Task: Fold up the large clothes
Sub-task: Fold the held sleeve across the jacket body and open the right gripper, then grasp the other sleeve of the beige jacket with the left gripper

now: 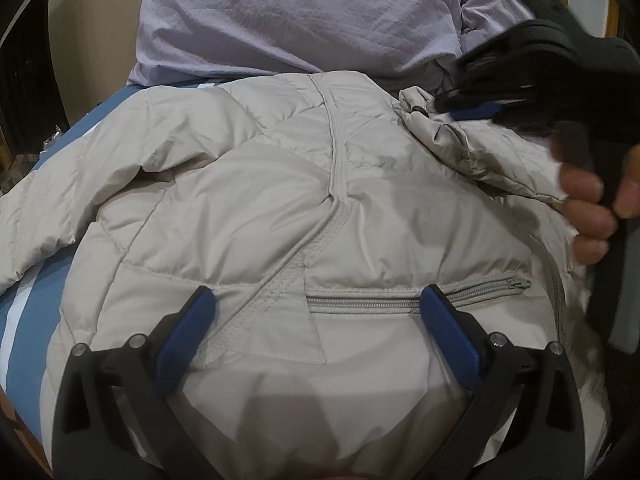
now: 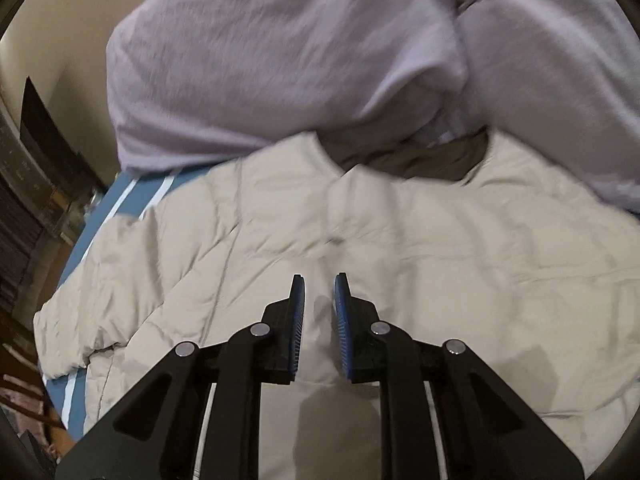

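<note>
A beige quilted jacket lies spread on a blue striped bed; it also shows in the right wrist view, collar at the far side. My left gripper is wide open just above the jacket's lower part, its fingers either side of a zipped pocket. My right gripper hovers over the jacket's middle, its jaws a narrow gap apart with nothing between them. In the left wrist view the right gripper is blurred at the upper right, over a bunched sleeve.
A lilac garment or quilt is heaped at the far side of the bed, touching the jacket's collar. The blue striped sheet shows at the left, with the bed edge and dark furniture beyond.
</note>
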Action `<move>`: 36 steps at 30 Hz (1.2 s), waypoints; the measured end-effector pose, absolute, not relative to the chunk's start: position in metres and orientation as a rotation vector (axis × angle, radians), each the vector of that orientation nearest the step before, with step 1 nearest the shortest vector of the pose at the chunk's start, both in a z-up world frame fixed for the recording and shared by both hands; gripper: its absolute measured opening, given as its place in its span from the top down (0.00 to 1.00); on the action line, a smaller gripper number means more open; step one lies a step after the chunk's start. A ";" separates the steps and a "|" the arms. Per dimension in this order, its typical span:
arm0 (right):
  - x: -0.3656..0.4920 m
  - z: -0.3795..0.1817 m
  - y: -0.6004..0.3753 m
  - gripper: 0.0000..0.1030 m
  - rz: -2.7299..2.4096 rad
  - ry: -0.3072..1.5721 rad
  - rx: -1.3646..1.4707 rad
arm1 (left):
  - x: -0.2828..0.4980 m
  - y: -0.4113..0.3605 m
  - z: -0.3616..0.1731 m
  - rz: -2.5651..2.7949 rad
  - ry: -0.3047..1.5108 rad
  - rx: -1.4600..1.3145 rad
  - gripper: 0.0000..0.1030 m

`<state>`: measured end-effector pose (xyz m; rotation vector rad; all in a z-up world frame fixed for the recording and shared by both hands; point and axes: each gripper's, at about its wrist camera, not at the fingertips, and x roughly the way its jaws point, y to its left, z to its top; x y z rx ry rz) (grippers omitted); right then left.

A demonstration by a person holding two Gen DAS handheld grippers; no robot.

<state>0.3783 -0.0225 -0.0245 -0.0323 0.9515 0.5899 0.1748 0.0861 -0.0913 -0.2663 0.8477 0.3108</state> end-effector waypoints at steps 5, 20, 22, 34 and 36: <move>0.392 -0.021 -0.060 0.47 0.436 0.883 -0.055 | 0.175 0.086 -0.092 0.311 0.848 -0.265 0.02; 0.398 -0.079 -0.055 0.31 0.314 0.915 -0.182 | 0.175 0.086 -0.092 0.311 0.847 -0.267 0.02; 0.396 -0.083 -0.052 0.30 0.301 0.888 -0.201 | 0.175 0.086 -0.092 0.308 0.847 -0.271 0.02; 0.398 -0.084 -0.057 0.24 0.302 0.884 -0.171 | 0.159 0.089 -0.079 0.302 0.862 -0.248 0.02; 0.399 -0.084 -0.058 0.21 0.304 0.889 -0.160 | 0.151 0.096 -0.073 0.308 0.860 -0.259 0.02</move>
